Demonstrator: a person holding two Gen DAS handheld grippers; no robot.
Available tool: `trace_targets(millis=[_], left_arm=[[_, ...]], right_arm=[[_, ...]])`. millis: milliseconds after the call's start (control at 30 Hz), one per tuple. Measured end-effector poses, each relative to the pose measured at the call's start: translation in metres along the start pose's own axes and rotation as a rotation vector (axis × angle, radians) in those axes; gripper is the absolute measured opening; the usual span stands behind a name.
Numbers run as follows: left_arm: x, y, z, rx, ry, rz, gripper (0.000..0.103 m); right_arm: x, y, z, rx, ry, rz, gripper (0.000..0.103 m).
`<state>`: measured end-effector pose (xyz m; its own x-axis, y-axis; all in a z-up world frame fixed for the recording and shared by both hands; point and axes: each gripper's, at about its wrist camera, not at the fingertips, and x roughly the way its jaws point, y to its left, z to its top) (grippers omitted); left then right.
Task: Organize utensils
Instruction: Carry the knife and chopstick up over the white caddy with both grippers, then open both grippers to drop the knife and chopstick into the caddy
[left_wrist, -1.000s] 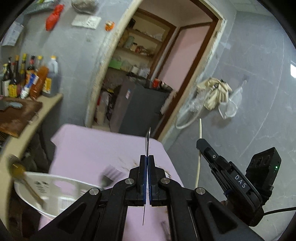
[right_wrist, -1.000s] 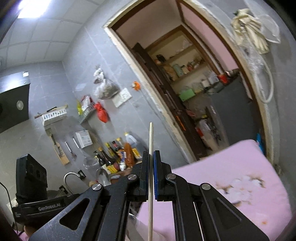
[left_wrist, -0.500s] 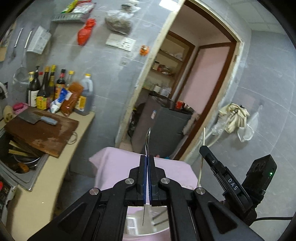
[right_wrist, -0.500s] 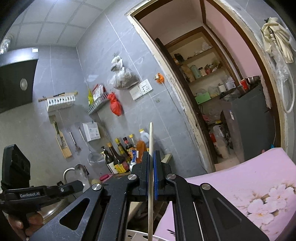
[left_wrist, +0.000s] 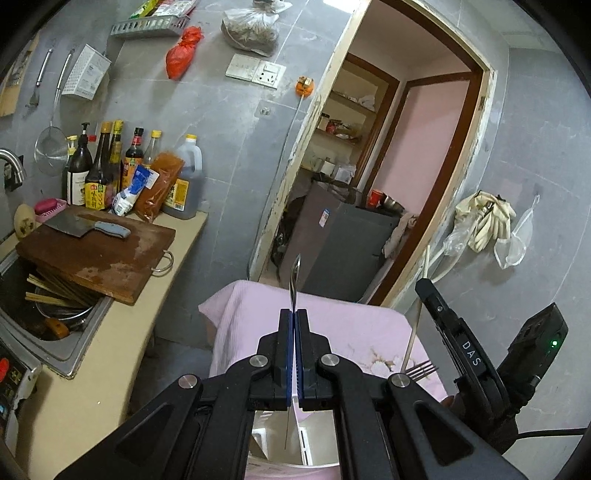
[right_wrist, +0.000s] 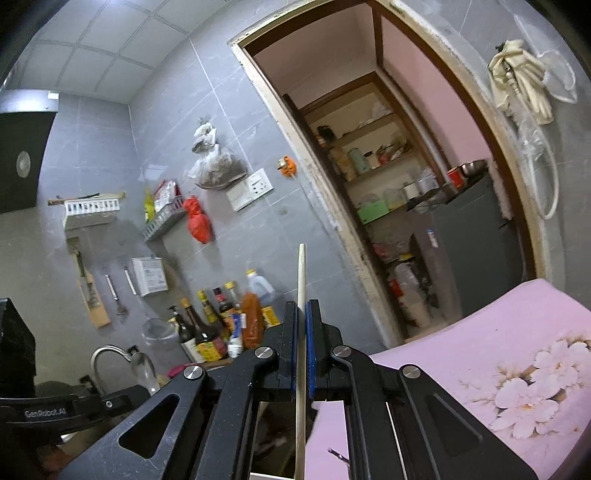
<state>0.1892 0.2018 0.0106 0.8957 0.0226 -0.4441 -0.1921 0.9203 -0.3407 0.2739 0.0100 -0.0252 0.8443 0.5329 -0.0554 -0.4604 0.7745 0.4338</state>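
Left wrist: sink (left_wrist: 55, 347) holds chopsticks (left_wrist: 44, 297).

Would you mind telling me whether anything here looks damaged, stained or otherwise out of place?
Yes: the pink tablecloth carries brown stain marks near the fork. The wooden cutting board overhangs the sink, a cleaver lying on it.

cleaver (left_wrist: 85, 228) on cutting board (left_wrist: 99, 254) over sink (left_wrist: 55, 332), bottles (left_wrist: 107, 170) behind, table (left_wrist: 332, 332) to the right
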Motion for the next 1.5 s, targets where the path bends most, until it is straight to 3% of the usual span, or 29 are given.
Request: trace_targets(millis=[400,1000,1067,1133,1167,1233,1367,1500], left_arm=[[0.017,0.002,-0.021,0.035,0.028,0.03,0.002],[0.021,0.009,-0.028,-0.019,0.083,-0.014,0.004],[0.019,0.007,-0.028,-0.014,0.077,-0.02,0.004],[0.017,0.003,-0.027,-0.007,0.066,-0.028,0.004],[0.015,0.001,-0.027,-0.003,0.057,-0.031,0.005],[0.012,-0.006,-0.025,0.01,0.044,-0.034,0.009],[0.007,-0.022,-0.024,0.029,0.014,-0.039,0.025],[0.002,-0.04,-0.025,0.043,-0.015,-0.034,0.045]], right_arm=[[-0.004,0.015,-0.007,-0.138,-0.031,-0.09,0.004],[-0.024,0.017,-0.002,-0.179,0.033,-0.068,0.006],[-0.028,0.016,0.001,-0.181,0.035,-0.066,0.009],[-0.034,0.014,0.006,-0.177,0.037,-0.065,0.029],[-0.037,0.013,0.008,-0.174,0.036,-0.066,0.034],[-0.044,0.009,0.014,-0.169,0.03,-0.069,0.037],[-0.062,-0.001,0.03,-0.179,0.033,-0.095,0.043],[-0.082,-0.013,0.047,-0.189,0.033,-0.129,0.065]])
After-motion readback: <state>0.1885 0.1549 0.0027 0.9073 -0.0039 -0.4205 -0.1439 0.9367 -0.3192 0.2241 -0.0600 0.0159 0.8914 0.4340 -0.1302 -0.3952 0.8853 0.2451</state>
